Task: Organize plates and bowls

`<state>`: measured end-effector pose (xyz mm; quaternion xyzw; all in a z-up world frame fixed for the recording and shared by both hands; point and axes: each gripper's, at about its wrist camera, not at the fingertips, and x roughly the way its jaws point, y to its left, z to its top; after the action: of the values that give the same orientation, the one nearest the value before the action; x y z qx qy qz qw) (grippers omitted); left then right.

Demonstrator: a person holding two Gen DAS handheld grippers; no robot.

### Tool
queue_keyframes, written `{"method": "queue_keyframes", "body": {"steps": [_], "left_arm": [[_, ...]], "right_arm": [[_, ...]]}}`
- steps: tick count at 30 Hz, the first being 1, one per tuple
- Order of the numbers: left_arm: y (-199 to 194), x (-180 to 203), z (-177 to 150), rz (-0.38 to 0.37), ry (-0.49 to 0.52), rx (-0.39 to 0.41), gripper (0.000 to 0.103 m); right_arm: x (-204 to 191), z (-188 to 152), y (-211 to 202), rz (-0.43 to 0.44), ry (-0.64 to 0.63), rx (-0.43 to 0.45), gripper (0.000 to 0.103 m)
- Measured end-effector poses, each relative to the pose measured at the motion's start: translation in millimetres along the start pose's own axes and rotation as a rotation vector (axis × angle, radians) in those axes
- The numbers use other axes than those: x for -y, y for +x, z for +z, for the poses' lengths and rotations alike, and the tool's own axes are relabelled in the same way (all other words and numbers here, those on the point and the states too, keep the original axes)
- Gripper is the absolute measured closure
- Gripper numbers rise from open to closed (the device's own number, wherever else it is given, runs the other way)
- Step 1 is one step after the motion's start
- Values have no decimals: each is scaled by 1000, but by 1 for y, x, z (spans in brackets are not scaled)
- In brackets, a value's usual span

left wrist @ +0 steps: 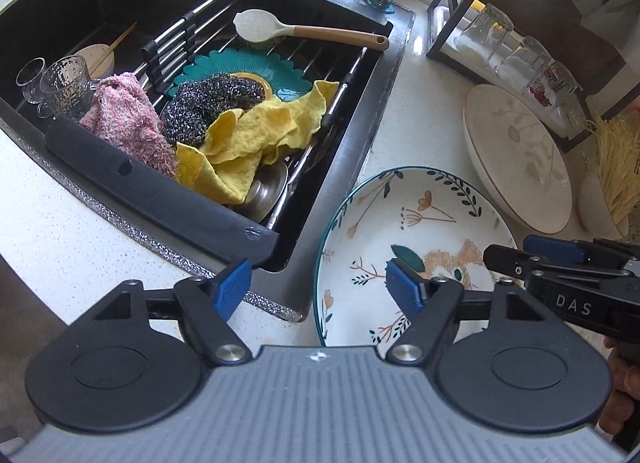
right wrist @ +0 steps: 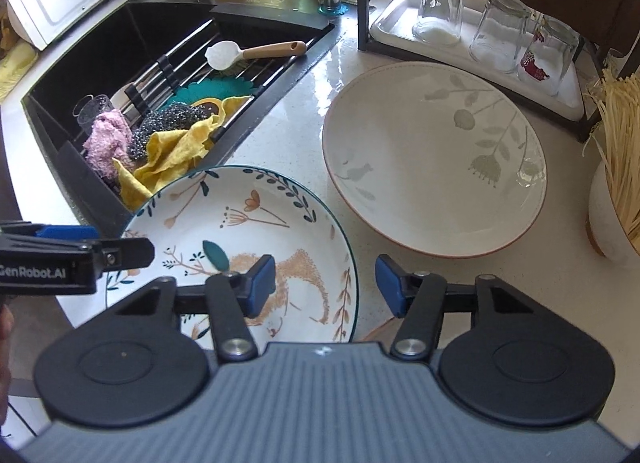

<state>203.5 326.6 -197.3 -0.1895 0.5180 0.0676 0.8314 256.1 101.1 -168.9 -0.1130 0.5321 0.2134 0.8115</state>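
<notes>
A white plate (left wrist: 420,223) (right wrist: 248,223) with a teal rim and painted flowers lies on the counter beside the sink. My left gripper (left wrist: 318,287) straddles its left rim, one blue pad over the counter and the other over the plate; the pads stand apart from the rim, so it is open. My right gripper (right wrist: 326,283) straddles the right rim the same way, also open and not pressing. Each gripper shows in the other's view, the right gripper (left wrist: 512,251) and the left gripper (right wrist: 120,247). A larger cream plate (right wrist: 432,159) (left wrist: 520,159) with grey leaves lies behind.
The black sink (left wrist: 360,111) holds a rack with a yellow cloth (left wrist: 248,135), a pink cloth, steel scourers, a brush and glasses. A dark shelf frame with upturned glasses (right wrist: 500,31) on a white tray stands at the back right. A white vase of straw (right wrist: 616,199) is at the right edge.
</notes>
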Motion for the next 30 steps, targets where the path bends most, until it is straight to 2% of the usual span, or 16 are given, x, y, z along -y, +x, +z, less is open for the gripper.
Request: {"method": "queue_keyframes", "body": {"steps": [8, 12, 19, 26, 30], "left_arm": [[6, -9, -6, -6, -67, -35, 55], [6, -9, -8, 1, -64, -41, 65], [5, -8, -10, -11, -69, -37, 73], [6, -5, -11, -37, -91, -62, 87], [4, -2, -14, -24, -77, -56, 86]], "right_arm": [[-3, 5, 9, 11, -52, -27, 61], [-1, 4, 14, 30, -56, -35, 62], [0, 2, 24, 52, -39, -50, 60], [6, 5, 25, 78, -5, -62, 60], [8, 5, 26, 84, 0, -63, 65]]}}
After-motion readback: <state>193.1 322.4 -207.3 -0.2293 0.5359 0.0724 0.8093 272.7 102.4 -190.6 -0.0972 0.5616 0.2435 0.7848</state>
